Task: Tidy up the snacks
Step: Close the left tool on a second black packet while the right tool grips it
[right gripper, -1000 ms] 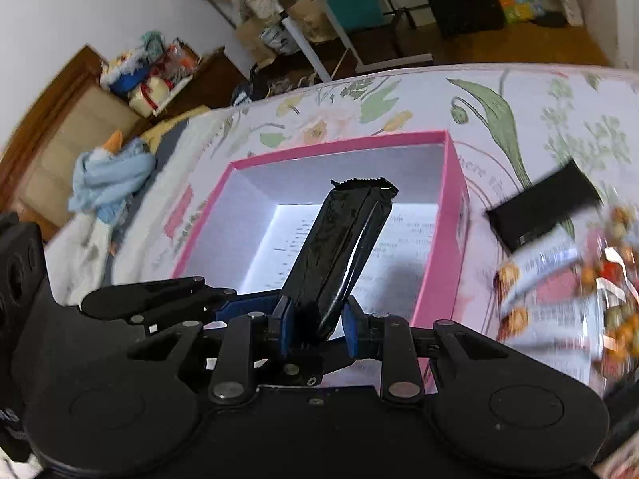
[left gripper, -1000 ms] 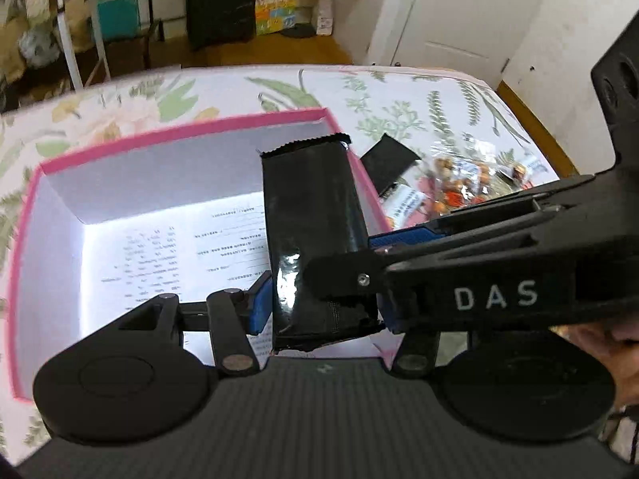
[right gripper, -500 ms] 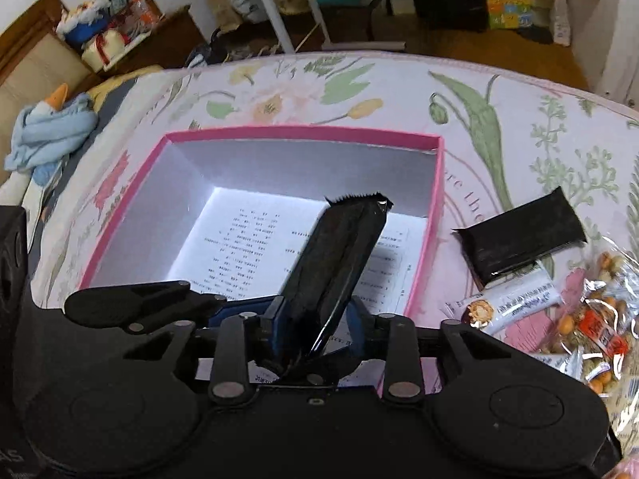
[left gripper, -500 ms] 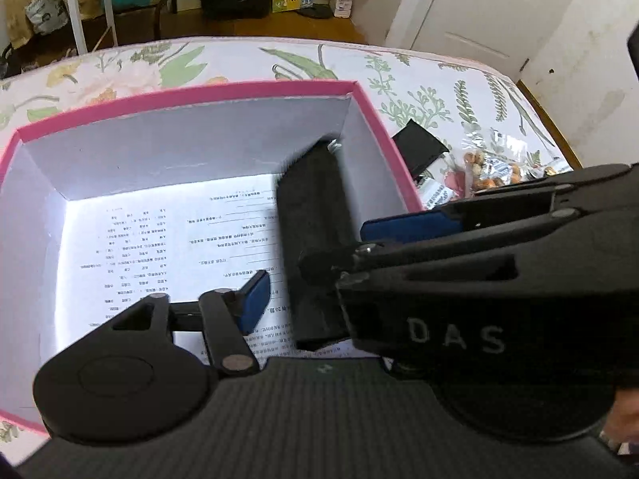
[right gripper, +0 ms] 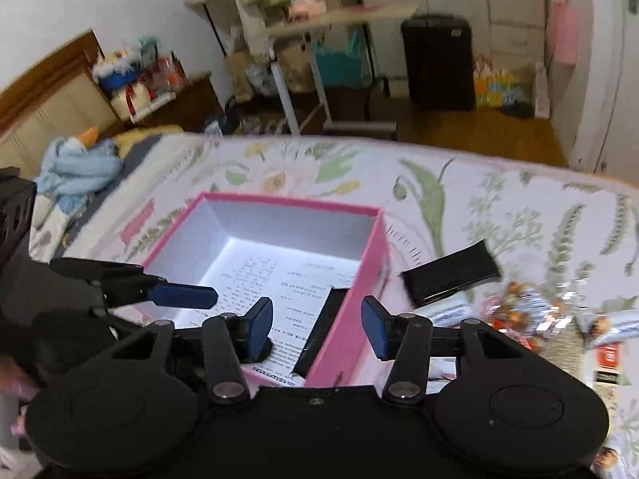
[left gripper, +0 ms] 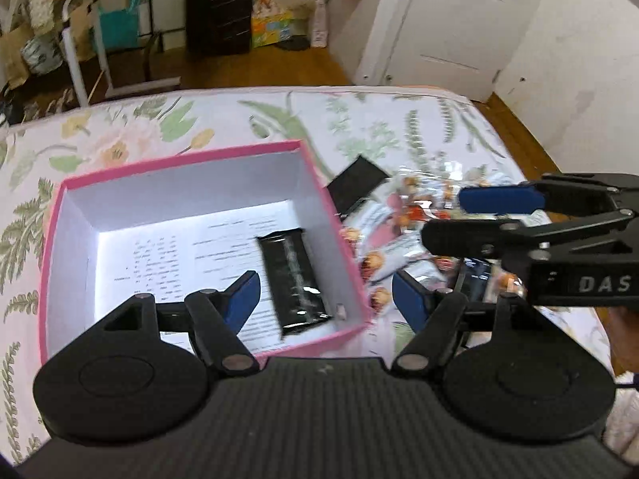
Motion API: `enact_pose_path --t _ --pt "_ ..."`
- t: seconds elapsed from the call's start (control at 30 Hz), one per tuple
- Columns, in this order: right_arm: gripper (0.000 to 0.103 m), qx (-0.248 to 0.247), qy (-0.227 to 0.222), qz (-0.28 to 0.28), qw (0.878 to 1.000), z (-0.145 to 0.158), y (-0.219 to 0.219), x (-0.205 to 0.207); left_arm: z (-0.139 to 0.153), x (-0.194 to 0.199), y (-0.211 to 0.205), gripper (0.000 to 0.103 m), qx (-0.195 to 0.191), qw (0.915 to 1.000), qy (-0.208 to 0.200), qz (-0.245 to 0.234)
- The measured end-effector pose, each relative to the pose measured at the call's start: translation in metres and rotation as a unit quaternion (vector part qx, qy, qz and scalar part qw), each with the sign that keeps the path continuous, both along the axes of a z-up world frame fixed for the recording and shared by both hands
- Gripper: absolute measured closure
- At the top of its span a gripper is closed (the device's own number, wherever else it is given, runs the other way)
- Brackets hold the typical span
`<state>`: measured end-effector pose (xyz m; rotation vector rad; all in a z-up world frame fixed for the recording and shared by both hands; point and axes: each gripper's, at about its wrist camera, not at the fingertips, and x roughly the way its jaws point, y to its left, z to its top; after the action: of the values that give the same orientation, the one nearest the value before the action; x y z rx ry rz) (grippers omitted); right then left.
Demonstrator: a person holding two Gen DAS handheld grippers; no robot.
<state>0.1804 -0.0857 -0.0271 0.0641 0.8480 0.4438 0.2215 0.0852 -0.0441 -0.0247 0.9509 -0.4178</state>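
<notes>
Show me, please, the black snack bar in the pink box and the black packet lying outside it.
black snack bar (left gripper: 295, 281), left wrist view, middle of wrapper.
pink box (left gripper: 181, 157), left wrist view, far rim.
black packet (right gripper: 451, 275), right wrist view, centre.

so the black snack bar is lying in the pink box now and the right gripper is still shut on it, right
Not quite. The black snack bar does lie flat in the pink box, against its right wall, but the right gripper is open and empty, jaws spread either side of the box wall. The right wrist view shows this; the left wrist view shows the bar lying free.
</notes>
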Motion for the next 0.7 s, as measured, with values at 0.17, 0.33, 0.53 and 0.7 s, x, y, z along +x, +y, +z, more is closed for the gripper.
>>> enact_pose_path --t 0.17,0.33,0.53,0.7 --pt "0.022 -0.003 -0.038 -0.002 0.999 0.016 -0.043 -0.035 0.022 -0.020 -0.029 0.034 -0.005 0.9992 -0.021 -0.032" --pt "0.021 -0.006 -0.027 -0.041 0.999 0.002 -0.085 -0.051 0.016 -0.026 -0.068 0.035 -0.008 0.9979 -0.024 -0.059" --pt "0.022 -0.004 0.010 -0.042 0.999 -0.042 -0.106 -0.067 -0.020 -0.020 -0.110 0.042 -0.026 0.9967 0.019 -0.075" --pt "0.022 0.013 0.079 -0.045 0.996 -0.093 -0.110 -0.073 -0.062 -0.019 -0.133 0.051 -0.038 0.9964 0.030 -0.069"
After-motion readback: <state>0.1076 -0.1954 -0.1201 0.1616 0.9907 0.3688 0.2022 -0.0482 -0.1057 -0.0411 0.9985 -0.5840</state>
